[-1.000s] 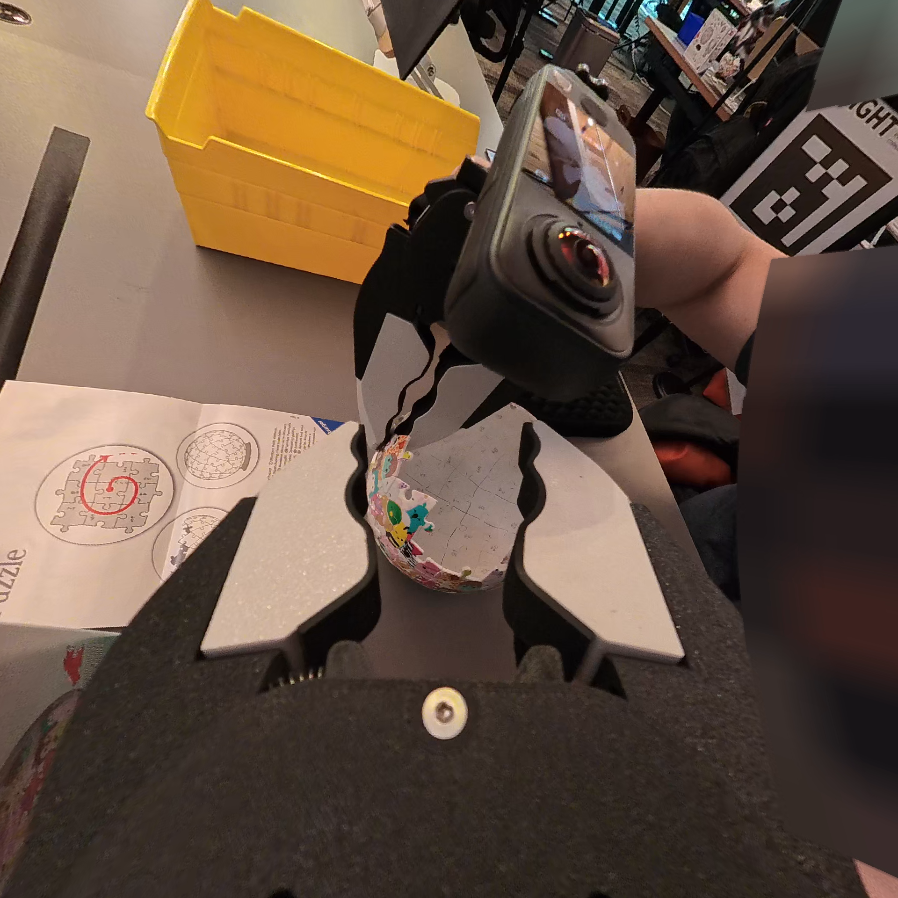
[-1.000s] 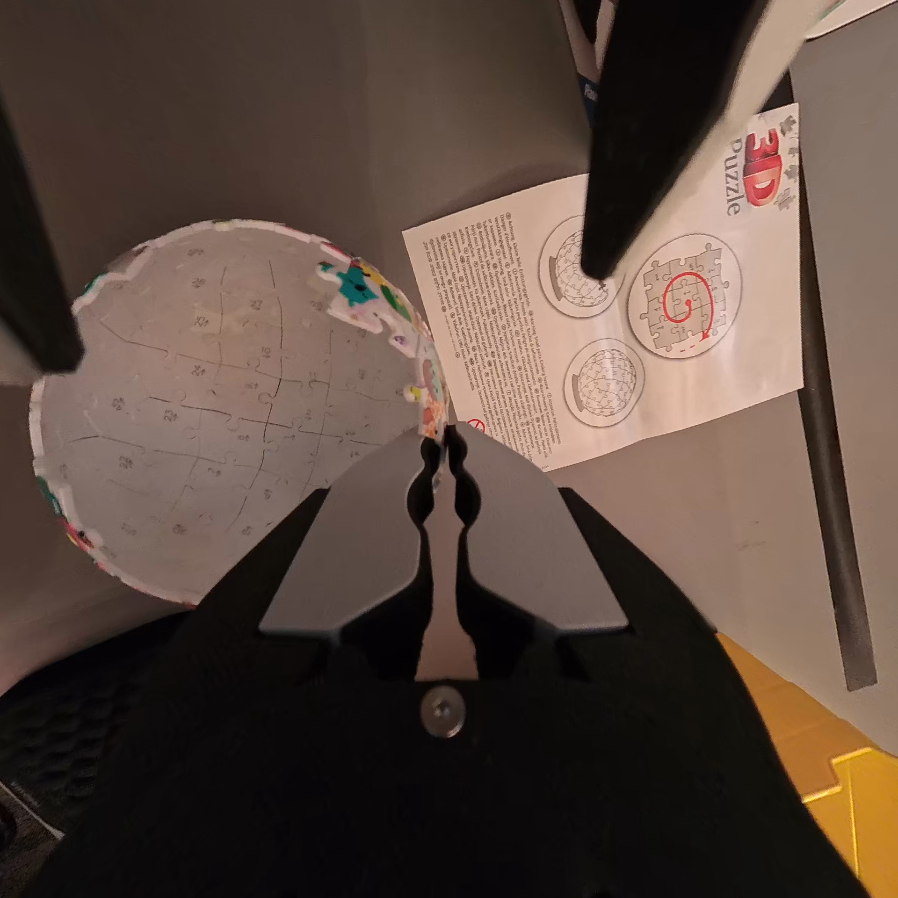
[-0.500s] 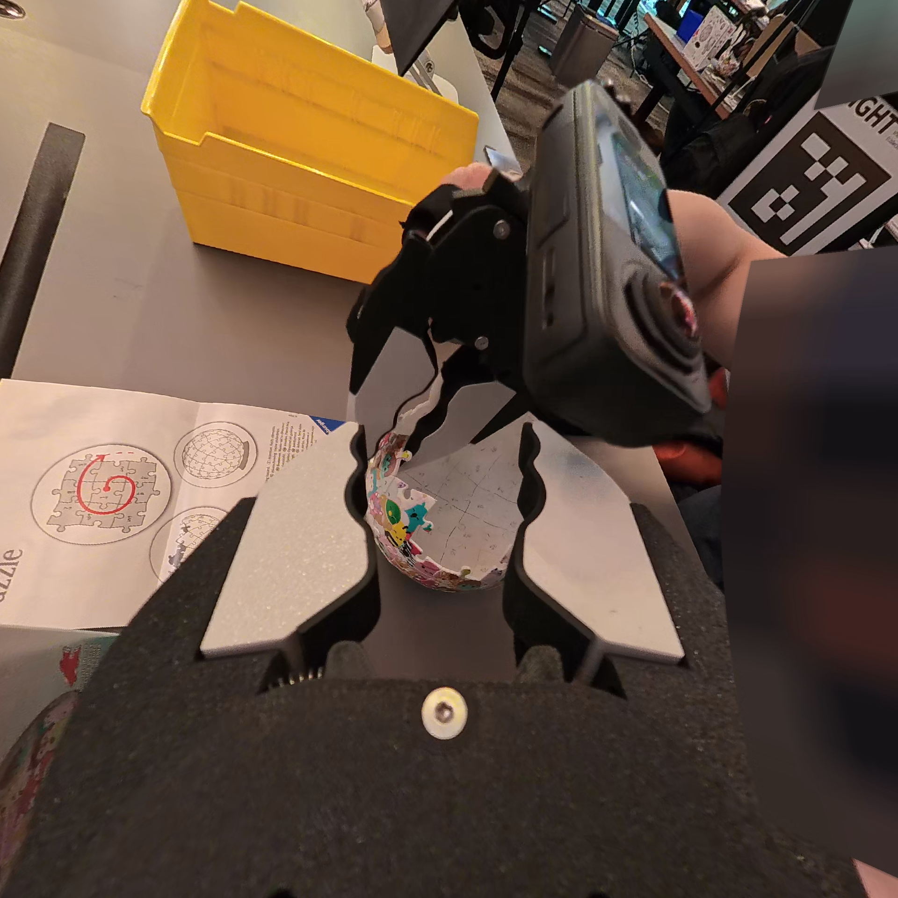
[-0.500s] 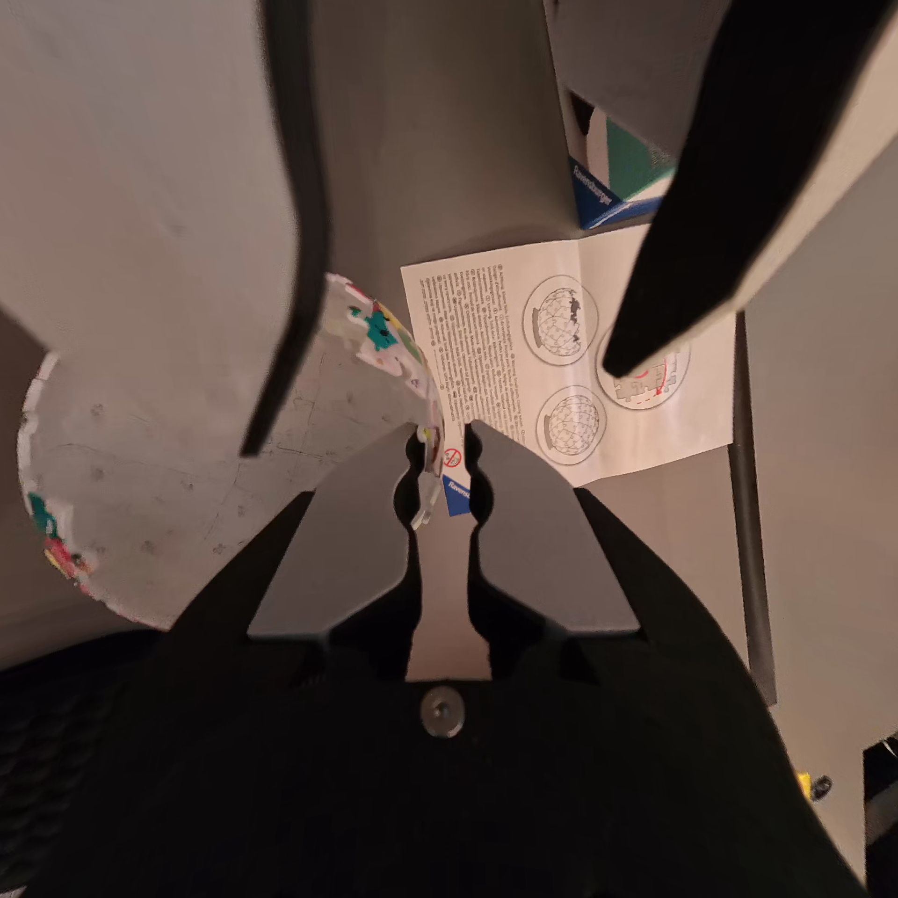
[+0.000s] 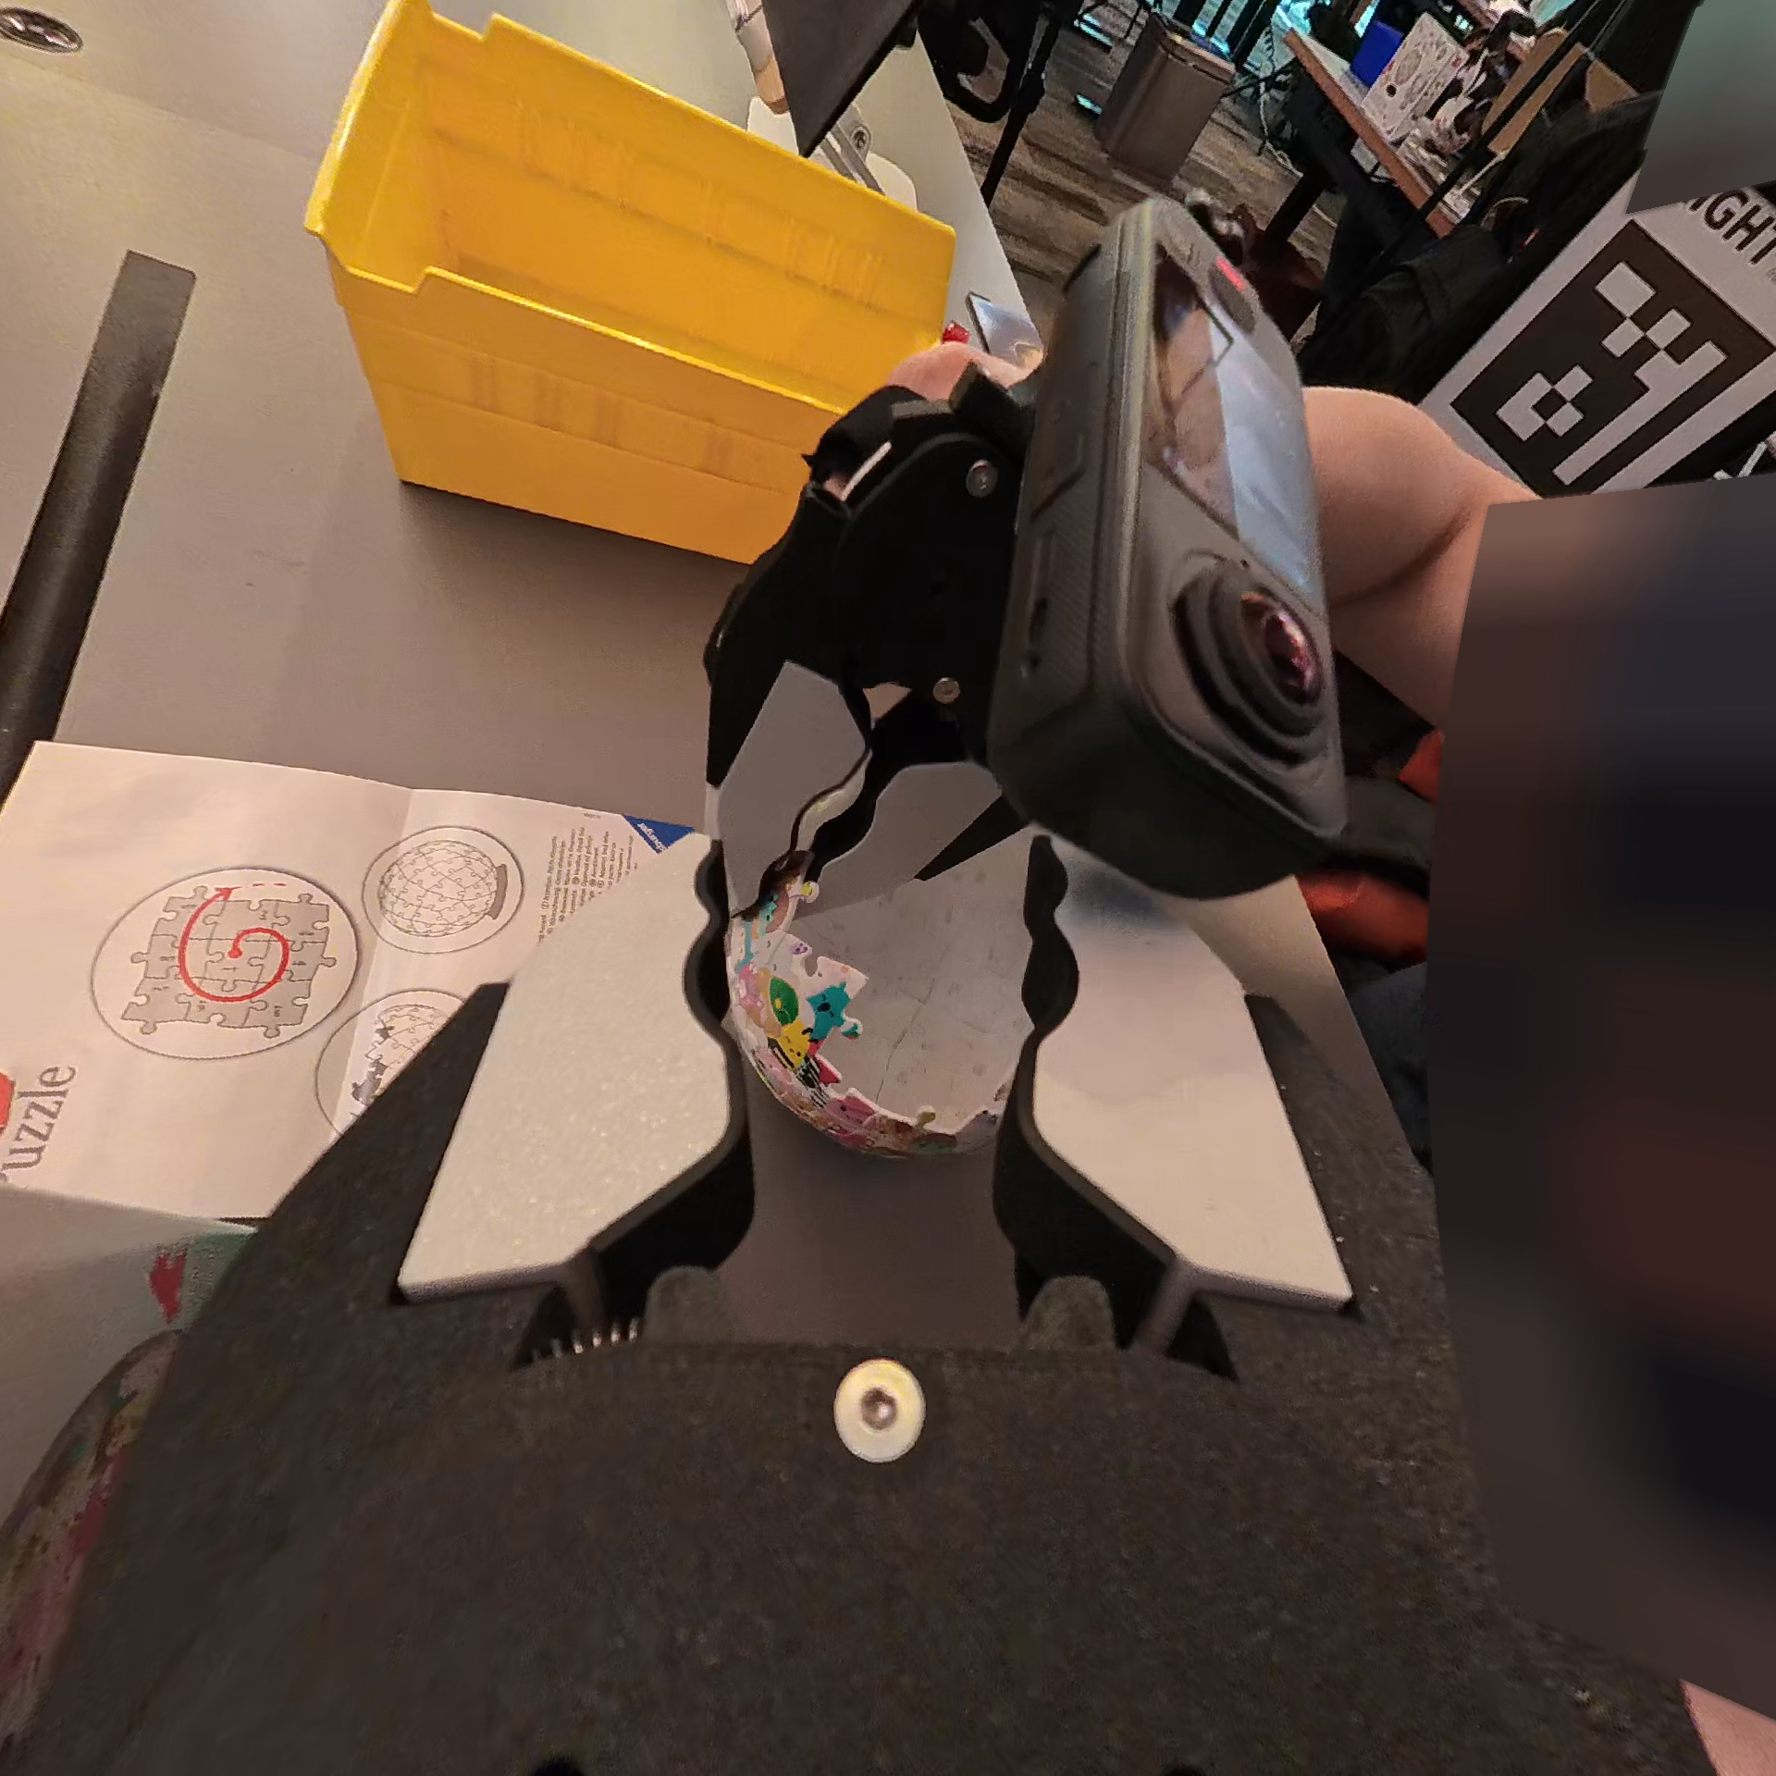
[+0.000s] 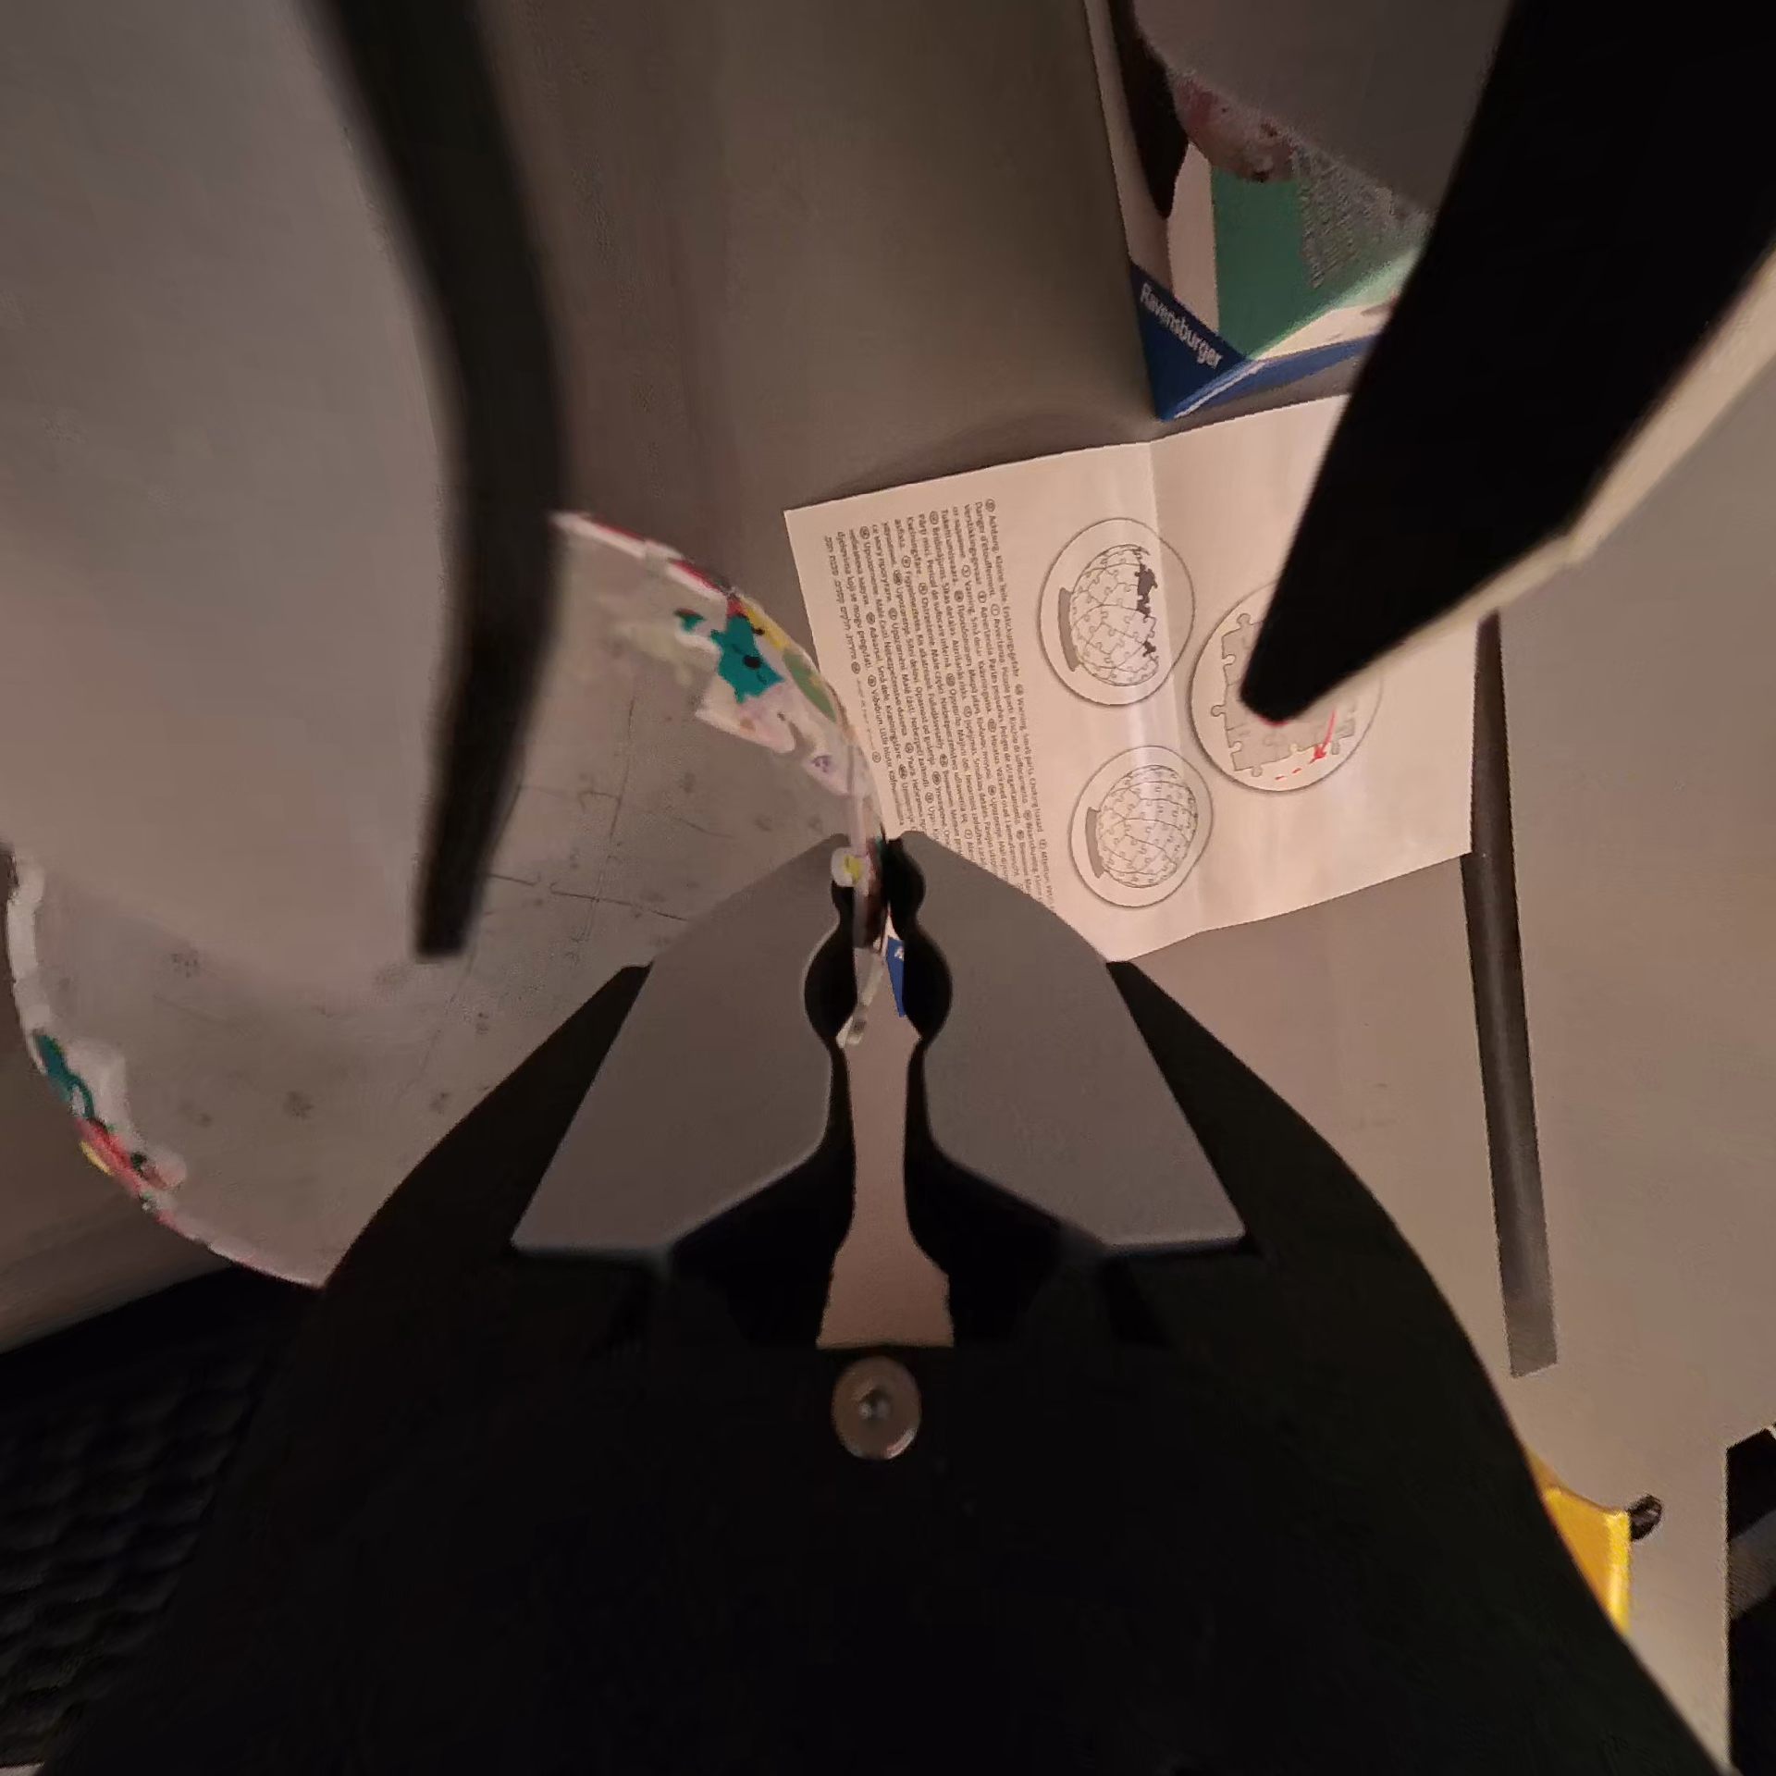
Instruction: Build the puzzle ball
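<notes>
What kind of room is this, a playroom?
More likely a workshop or lab. Other work tables stand on the floor behind, a black-and-white marker board is nearby, and a yellow bin sits on the grey table.

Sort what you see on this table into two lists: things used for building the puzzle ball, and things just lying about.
In use:
- half-built puzzle ball
- puzzle piece in the right claw
- left claw, open around the ball
- instruction sheet

Lying about:
- yellow bin
- puzzle box

Bare table (image 5: 288,596) between yellow bin (image 5: 615,317) and instruction sheet (image 5: 240,951), right gripper (image 5: 807,865) blocking above puzzle ball (image 5: 865,1038)
</notes>
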A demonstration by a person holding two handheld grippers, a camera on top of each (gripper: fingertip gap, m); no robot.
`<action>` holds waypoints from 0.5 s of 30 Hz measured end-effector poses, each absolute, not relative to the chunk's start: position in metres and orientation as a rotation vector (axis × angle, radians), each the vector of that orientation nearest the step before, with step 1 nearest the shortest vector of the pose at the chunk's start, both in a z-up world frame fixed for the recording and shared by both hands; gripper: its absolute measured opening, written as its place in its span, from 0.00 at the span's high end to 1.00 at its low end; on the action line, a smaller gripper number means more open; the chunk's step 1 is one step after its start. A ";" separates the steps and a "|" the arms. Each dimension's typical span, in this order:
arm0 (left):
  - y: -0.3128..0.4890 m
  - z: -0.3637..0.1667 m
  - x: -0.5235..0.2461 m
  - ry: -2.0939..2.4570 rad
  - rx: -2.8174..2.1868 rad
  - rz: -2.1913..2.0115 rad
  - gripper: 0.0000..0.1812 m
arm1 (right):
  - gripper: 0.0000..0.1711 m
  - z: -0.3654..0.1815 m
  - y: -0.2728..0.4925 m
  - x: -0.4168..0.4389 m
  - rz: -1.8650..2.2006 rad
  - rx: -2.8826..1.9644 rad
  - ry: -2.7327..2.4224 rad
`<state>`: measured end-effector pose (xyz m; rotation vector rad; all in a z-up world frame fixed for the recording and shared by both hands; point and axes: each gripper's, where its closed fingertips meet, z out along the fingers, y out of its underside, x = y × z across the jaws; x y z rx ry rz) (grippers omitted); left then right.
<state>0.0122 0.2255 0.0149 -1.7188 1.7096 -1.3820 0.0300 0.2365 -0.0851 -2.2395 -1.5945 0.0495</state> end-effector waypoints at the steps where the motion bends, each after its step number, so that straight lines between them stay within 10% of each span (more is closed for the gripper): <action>1: 0.226 0.015 0.011 1.710 -1.720 -1.380 0.67 | 0.95 -0.084 0.238 0.030 0.054 -2.239 -1.580; 15: 0.231 0.014 0.004 1.697 -1.738 -1.362 0.67 | 0.85 -0.087 0.223 0.053 0.201 -2.426 -1.534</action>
